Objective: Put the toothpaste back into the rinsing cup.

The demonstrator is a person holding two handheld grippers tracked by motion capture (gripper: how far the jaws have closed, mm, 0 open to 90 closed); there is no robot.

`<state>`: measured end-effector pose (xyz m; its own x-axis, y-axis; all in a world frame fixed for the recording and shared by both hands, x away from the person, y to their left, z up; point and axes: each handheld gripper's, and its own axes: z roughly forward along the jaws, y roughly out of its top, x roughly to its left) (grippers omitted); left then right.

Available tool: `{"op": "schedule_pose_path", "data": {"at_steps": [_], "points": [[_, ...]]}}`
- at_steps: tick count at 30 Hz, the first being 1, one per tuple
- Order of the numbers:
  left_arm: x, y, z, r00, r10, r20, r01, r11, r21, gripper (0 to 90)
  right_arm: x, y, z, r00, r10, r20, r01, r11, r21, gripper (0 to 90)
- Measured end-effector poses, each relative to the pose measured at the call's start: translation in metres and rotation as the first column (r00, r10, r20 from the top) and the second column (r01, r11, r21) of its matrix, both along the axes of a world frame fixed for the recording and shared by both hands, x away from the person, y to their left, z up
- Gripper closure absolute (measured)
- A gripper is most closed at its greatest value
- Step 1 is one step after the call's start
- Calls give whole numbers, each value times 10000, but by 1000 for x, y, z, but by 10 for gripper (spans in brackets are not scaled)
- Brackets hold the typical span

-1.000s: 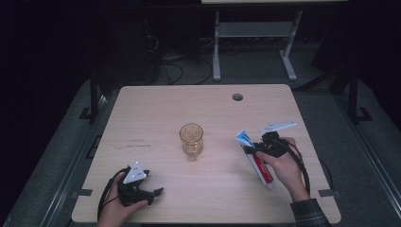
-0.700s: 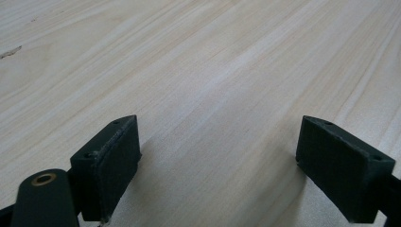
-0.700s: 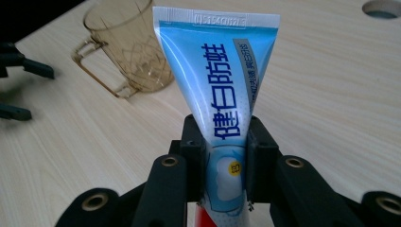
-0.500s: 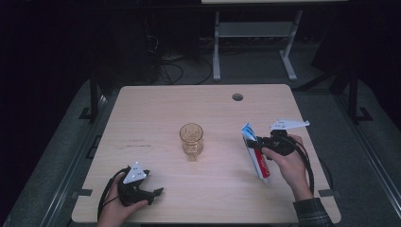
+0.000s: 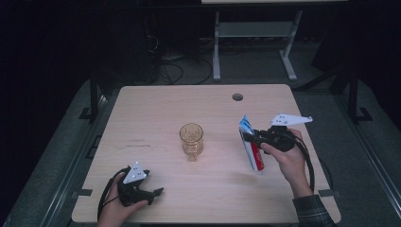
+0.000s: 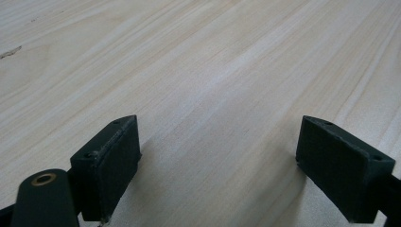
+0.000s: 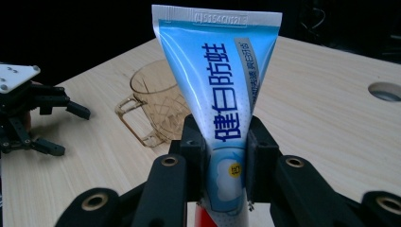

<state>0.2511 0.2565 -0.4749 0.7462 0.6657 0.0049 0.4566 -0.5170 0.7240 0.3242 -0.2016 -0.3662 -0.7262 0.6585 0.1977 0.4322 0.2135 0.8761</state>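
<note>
From the high view, the right gripper (image 5: 254,137) is holding a tube (image 5: 250,149) off the tabletop (image 5: 156,109), right of the cup (image 5: 191,139) and apart from it, likely for dropping it into the cup. The left gripper (image 5: 153,194) is resting near the tabletop's near left corner, well away. Nothing is lying between tube and cup; a cable hole (image 5: 237,97) is sitting farther back.

In the left gripper view, the jaws are standing wide apart with only bare wood between them, holding nothing.

In the right gripper view, the jaws are pinching the tube (image 7: 222,94) around its middle, crimped end up, so it is staying steady. The cup (image 7: 158,101) is standing upright behind it, handle toward the camera, with the left gripper (image 7: 56,130) off at the edge.
</note>
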Motion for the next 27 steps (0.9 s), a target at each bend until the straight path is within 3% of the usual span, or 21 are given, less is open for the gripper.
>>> {"op": "schedule_pose_path", "data": {"at_steps": [16, 27], "points": [[0, 0, 0, 10000, 23, 0, -23, 10000, -29, 136, 10, 17, 33, 9956, 583, 737, -608, 9976, 334, 726], [0, 0, 0, 10000, 48, 1, -48, 10000, -38, 136, 22, 29, 50, 9914, 928, 922, -981, 9937, 541, 724]]}}
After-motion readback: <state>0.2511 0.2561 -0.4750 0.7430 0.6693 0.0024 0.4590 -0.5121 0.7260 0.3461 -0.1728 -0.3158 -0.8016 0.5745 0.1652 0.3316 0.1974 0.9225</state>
